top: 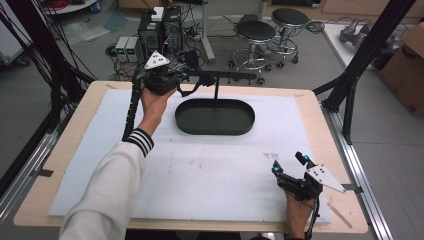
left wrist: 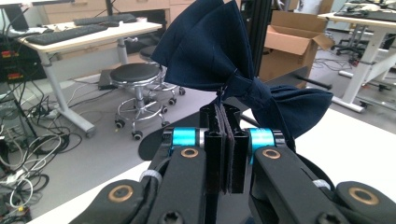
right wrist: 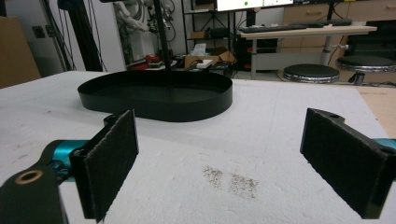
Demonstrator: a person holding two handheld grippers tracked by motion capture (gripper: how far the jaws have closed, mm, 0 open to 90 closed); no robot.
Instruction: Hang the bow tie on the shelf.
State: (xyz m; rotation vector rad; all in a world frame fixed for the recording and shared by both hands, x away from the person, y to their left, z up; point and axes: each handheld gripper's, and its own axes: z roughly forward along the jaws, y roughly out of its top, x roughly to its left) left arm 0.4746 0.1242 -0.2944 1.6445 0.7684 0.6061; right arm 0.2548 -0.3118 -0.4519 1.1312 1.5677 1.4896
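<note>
bow tie (left wrist: 219,60) | clamped in left gripper (left wrist: 225,140) | above oval tray (top: 215,117)

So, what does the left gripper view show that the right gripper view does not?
Left gripper view alone: a dark blue bow tie pinched between the closed fingers of the left gripper, with a cardboard box behind. Right gripper view alone: the right gripper wide open above a speckled stain. Both: the black oval tray, the white table surface, round stools.
</note>
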